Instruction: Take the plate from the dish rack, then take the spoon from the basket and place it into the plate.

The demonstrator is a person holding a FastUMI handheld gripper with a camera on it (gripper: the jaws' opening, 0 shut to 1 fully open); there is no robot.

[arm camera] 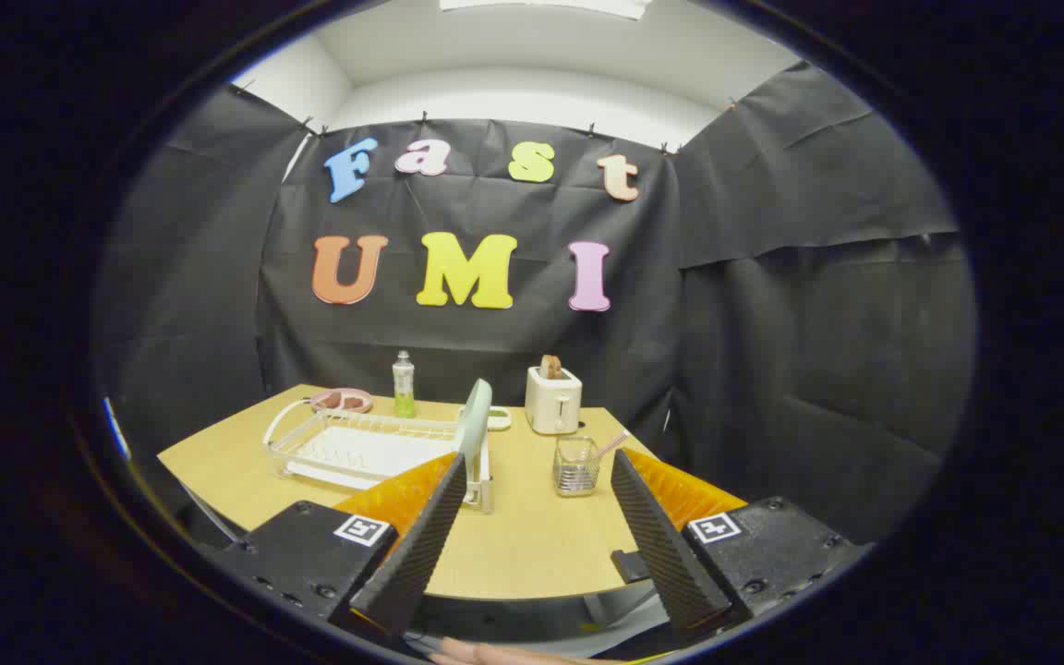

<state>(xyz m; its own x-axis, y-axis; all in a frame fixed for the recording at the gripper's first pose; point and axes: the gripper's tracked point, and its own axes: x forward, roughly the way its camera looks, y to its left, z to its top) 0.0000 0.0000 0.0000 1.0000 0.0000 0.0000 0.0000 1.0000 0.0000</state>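
Note:
A pale green plate (476, 420) stands on edge at the right end of a white wire dish rack (361, 448) on the wooden table (513, 545). To the right of the rack stands a small clear basket (575, 466) with a pink-handled spoon (610, 445) leaning out of it. My gripper (537, 469) is open, held above the table's near side. The plate is just beyond my left finger and the basket sits ahead between the two fingers. Nothing is between the fingers.
A white toaster (553, 399) with bread in it stands behind the basket. A green soap bottle (404, 385) and a pink dish (341, 400) are behind the rack. Black cloth walls close the booth on three sides.

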